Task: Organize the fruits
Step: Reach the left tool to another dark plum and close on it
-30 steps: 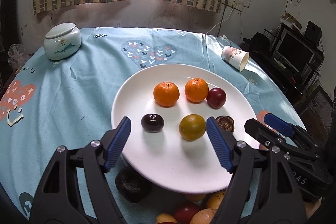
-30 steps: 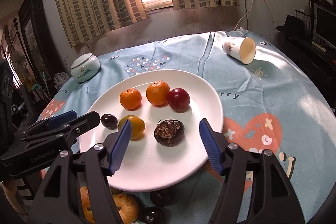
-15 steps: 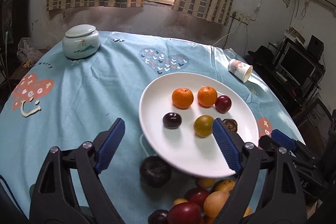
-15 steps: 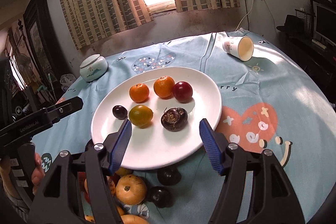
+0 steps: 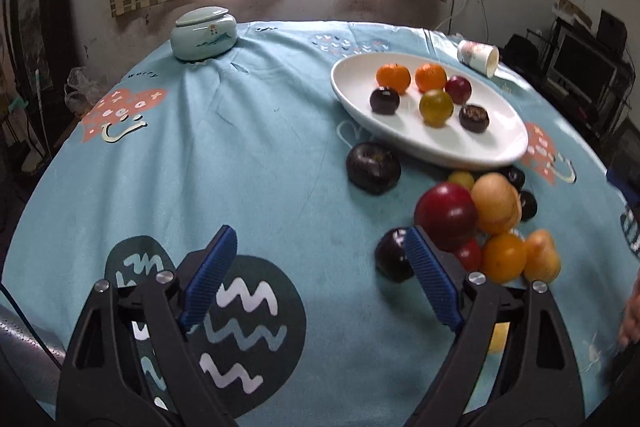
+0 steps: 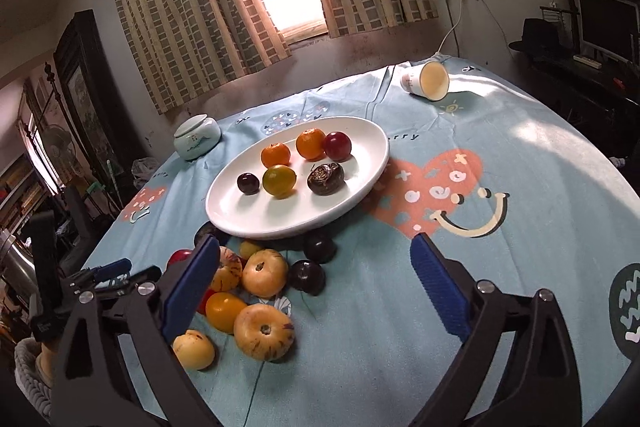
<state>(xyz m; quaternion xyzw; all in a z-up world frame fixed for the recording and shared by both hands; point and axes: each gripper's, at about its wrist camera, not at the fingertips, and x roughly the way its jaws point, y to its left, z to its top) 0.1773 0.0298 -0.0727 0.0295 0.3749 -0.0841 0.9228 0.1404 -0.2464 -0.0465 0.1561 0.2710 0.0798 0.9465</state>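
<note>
A white plate (image 5: 496, 151) (image 6: 228, 215) holds several fruits: two oranges, a red plum, a dark plum, a yellow-green fruit and a dark brown fruit (image 6: 326, 179). A pile of loose fruit (image 5: 472, 219) (image 6: 256, 287) lies on the blue cloth in front of the plate, with a large dark fruit (image 5: 373, 167) beside it. My left gripper (image 5: 320, 275) is open and empty, low over the cloth, left of the pile. My right gripper (image 6: 316, 291) is open and empty, above the pile's right side.
A pale green lidded jar (image 5: 204, 33) (image 6: 197, 138) stands at the table's far left. A paper cup (image 5: 479, 57) (image 6: 425, 79) lies on its side at the far right. Dark furniture with a screen (image 6: 606, 23) stands to the right of the table.
Both grippers have pulled back from the plate toward the table's near edge. The left one also swung left, so the plate and pile now sit to its right. Both stay open.
</note>
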